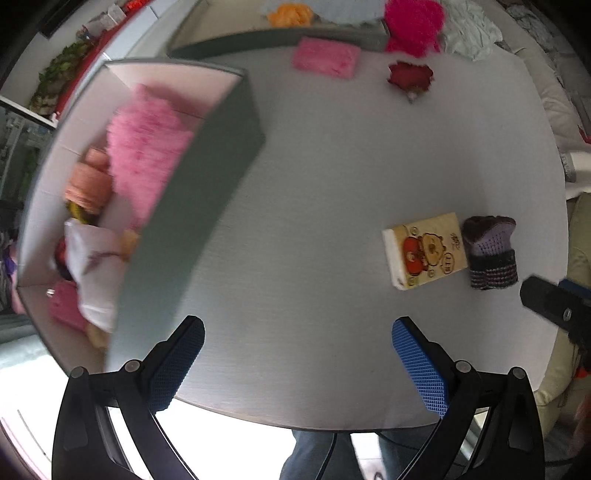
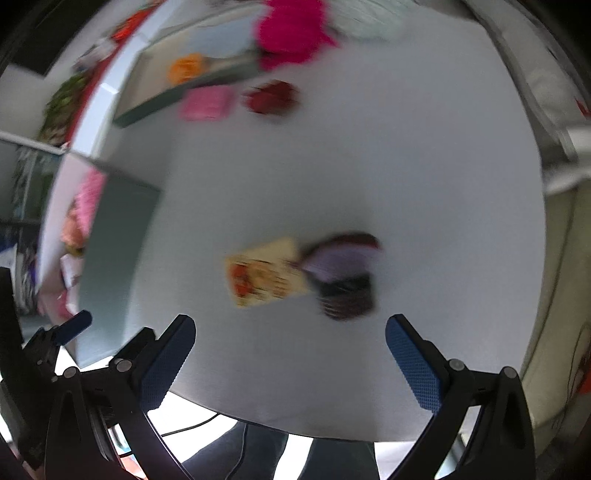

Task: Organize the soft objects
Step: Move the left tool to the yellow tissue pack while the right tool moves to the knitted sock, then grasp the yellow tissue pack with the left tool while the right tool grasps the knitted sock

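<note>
On the white table (image 1: pixel 314 184) lie a yellow tissue pack (image 1: pixel 424 251) and a purple knitted sock (image 1: pixel 489 251) side by side, blurred in the right wrist view as tissue pack (image 2: pixel 266 277) and sock (image 2: pixel 343 277). Farther back rest a pink sponge (image 1: pixel 327 57), a dark red soft item (image 1: pixel 410 75) and a magenta fluffy item (image 1: pixel 413 26). A grey box (image 1: pixel 192 206) at left holds a pink fluffy cloth (image 1: pixel 147 155) and other soft things. My left gripper (image 1: pixel 297 354) is open and empty. My right gripper (image 2: pixel 290 350) is open just short of the pack and sock.
A second grey tray (image 1: pixel 236 42) at the back holds an orange soft item (image 1: pixel 290 14). Crumpled pale cloth (image 1: pixel 469 33) lies at the back right. The table's near edge is just under both grippers, with a person's legs (image 1: pixel 317 454) below. The right gripper's tip (image 1: pixel 554 306) shows at right.
</note>
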